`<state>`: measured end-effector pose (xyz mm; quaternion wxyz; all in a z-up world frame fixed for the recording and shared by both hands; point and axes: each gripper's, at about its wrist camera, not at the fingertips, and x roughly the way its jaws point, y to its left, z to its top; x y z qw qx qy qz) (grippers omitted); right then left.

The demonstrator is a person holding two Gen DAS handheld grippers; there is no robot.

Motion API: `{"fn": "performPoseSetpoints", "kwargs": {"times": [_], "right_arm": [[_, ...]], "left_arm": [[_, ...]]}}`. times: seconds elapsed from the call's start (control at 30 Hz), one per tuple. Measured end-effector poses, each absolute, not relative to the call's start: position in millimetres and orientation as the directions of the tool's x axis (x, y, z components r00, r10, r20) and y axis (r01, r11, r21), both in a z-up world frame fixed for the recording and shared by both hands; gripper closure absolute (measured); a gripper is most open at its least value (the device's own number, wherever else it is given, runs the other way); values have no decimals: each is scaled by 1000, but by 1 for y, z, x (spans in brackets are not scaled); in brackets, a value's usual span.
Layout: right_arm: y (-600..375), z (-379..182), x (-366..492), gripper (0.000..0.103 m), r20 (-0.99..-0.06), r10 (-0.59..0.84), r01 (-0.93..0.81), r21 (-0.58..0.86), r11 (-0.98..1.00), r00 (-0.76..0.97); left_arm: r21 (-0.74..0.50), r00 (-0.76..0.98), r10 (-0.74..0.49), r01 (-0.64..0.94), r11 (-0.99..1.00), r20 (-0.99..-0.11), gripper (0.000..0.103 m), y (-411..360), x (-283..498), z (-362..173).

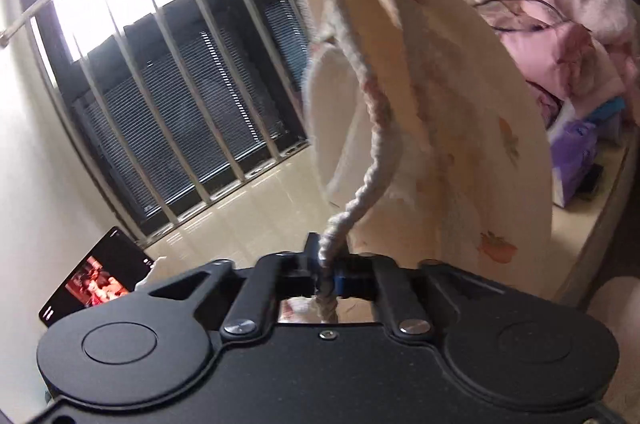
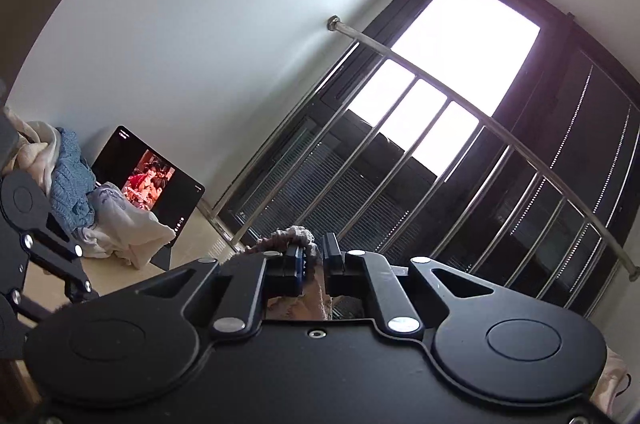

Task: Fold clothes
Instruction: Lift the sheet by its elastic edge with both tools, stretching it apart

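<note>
Garment (image 1: 440, 96) hanging blurred, top cut off at 12 o'clock; left gripper (image 1: 326, 270) and right gripper (image 2: 314, 262) both clamping its ribbed hem.

Tablet (image 2: 148, 180) against wall, clothes pile (image 2: 72, 180) just left.

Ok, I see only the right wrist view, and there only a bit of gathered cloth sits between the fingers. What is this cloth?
Observer: A cream garment with small fruit prints, held up in the air.
Operator: Does the left gripper hold it too?
Observer: Yes. The left gripper is shut on its gathered hem, which runs upward from the fingers.
Operator: And what lies behind it?
Observer: A pile of pink bedding with a black cable across it.
</note>
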<state>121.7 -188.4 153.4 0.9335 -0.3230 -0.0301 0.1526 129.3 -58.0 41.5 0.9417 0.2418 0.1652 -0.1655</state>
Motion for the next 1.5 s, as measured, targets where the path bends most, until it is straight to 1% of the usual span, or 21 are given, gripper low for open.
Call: {"fn": "performPoseSetpoints", "kwargs": {"times": [0.1,0.17,0.23,0.33,0.4,0.47,0.57,0.63,0.67,0.7,0.73,0.77,0.8,0.83,0.9,1.0,1.1,1.13,1.2,1.27,1.5], "right_arm": [[-201,144,133,95,-93,261,-264,-595,759,961],[-210,132,145,95,-154,217,-266,-590,763,964],[-220,118,159,95,-244,196,-303,-556,774,950],[-237,96,183,90,-418,214,-396,-419,817,883],[-240,81,192,89,-488,217,-425,-369,827,845],[-240,68,200,89,-541,217,-444,-334,832,812],[-239,57,207,89,-572,186,-434,-333,837,799],[-244,57,214,90,-584,177,-419,-309,854,792],[-249,60,217,91,-577,180,-405,-288,868,796],[-255,64,218,94,-565,183,-385,-261,885,804],[-263,70,219,98,-548,184,-359,-231,905,816],[-271,76,221,98,-528,182,-331,-202,922,829],[-280,84,221,98,-503,175,-300,-179,937,846],[-287,91,222,98,-480,162,-270,-164,949,862],[-299,104,222,98,-440,141,-227,-148,963,887],[-305,119,219,97,-394,163,-223,-111,968,905],[-303,130,214,97,-348,180,-228,-102,968,920],[-301,132,212,97,-329,176,-224,-115,968,928],[-298,136,208,97,-294,178,-223,-129,966,939],[-295,140,204,97,-265,180,-222,-139,965,947],[-289,152,180,97,-181,209,-238,-157,958,961]], "left_arm": [[367,921,-180,309,877,-346,97,-44,137,63],[288,935,-158,254,923,-318,98,-27,145,84],[189,947,-146,205,960,-286,98,-8,153,108],[51,953,-171,189,981,-251,97,10,159,136],[-7,951,-193,197,980,-240,97,12,161,145],[32,953,-200,212,977,-227,97,2,158,146],[131,958,-186,218,967,-218,97,-18,151,143],[193,960,-161,206,959,-227,93,-26,149,140],[228,962,-139,194,954,-237,93,-28,149,137],[264,963,-115,181,947,-246,88,-30,149,134],[308,964,-79,159,938,-256,75,-31,151,130],[350,963,-44,139,927,-265,69,-32,152,125],[383,959,-16,128,915,-282,58,-32,156,120],[412,948,-1,139,900,-318,50,-29,161,115],[419,905,1,195,887,-425,41,-25,175,100],[407,817,5,281,869,-576,40,-18,195,78],[232,665,-90,381,895,-742,40,-14,209,61],[149,607,-142,403,903,-782,40,-10,213,56],[17,508,-219,419,908,-833,40,-5,216,45],[-86,420,-275,416,905,-865,40,-2,217,32],[-259,320,-382,365,894,-867,40,11,200,6]]}}
